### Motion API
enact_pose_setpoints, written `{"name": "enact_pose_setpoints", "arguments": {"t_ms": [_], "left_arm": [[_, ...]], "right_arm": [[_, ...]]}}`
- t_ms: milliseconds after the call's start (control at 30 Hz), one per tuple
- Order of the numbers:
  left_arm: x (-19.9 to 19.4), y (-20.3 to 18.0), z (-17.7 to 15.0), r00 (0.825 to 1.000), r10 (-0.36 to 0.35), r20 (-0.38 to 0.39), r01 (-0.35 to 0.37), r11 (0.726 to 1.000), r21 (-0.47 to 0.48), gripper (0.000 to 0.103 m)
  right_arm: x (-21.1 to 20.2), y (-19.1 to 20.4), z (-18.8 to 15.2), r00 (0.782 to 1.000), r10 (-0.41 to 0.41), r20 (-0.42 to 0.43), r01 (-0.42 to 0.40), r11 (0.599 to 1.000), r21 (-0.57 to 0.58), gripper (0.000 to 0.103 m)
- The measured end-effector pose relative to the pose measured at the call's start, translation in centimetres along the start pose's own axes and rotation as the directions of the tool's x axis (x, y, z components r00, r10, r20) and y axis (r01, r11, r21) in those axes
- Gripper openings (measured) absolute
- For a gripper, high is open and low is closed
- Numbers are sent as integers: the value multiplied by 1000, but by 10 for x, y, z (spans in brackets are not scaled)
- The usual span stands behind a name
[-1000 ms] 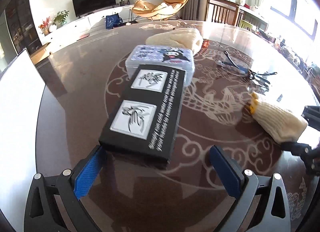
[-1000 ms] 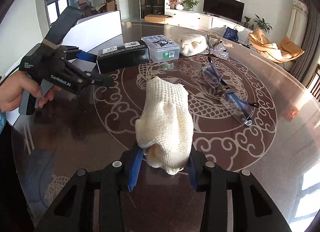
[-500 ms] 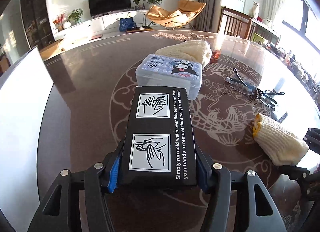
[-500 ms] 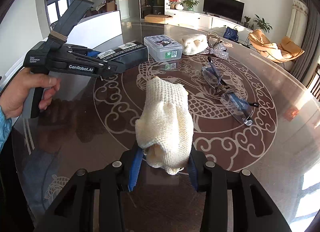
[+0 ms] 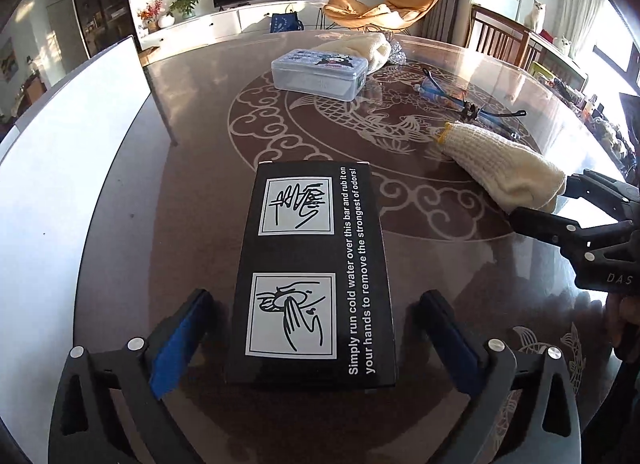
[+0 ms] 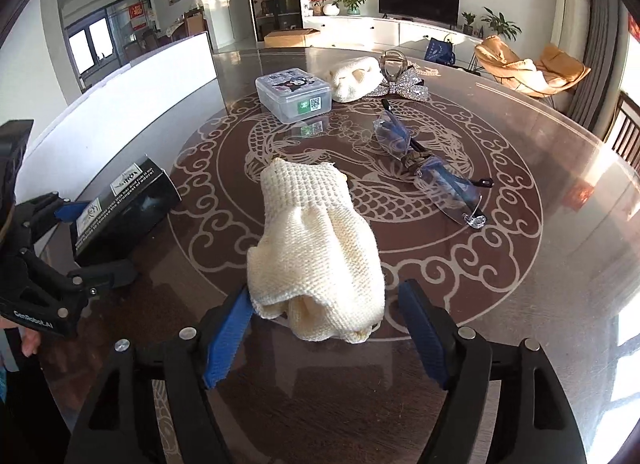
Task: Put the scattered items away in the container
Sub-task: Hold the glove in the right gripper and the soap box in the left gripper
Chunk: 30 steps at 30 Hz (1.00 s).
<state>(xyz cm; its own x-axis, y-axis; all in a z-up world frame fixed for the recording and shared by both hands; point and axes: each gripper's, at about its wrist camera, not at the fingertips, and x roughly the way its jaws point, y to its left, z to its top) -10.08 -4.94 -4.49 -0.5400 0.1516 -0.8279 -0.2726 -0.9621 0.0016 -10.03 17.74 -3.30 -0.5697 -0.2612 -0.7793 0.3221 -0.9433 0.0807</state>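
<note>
Glossy table (image 5: 192, 224) — matte-black printed box (image 5: 312, 272)

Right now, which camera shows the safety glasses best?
The right wrist view: the safety glasses lie unobstructed on the table, lenses and blue arms clear. The left wrist view shows them smaller and farther off, past the knit glove.
</note>
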Motion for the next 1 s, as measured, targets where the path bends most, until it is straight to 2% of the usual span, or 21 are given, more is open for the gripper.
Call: {"name": "enact_pose_setpoints", "arguments": {"t_ms": [133,233,433,1000], "left_arm": [[0,1,-1,1000,0,3,0,1000,-6,103],[-1,1,-2,1000,2,7,-2,1000,-11,103],[0,1,-2,1000,8,13,-8,1000,-17,103],[0,1,-2,1000,11,11,-11,1000,-20,103]], "right_arm": [[0,0,0,1000,17,-2,-17,1000,-2,81],[9,16,5,999,-29,-34,25,996,-91,89],[25,19,21,998,10,-58,-19,989,-148,96],[24,17,17,999,7,-47,-14,989,-145,96]]}}
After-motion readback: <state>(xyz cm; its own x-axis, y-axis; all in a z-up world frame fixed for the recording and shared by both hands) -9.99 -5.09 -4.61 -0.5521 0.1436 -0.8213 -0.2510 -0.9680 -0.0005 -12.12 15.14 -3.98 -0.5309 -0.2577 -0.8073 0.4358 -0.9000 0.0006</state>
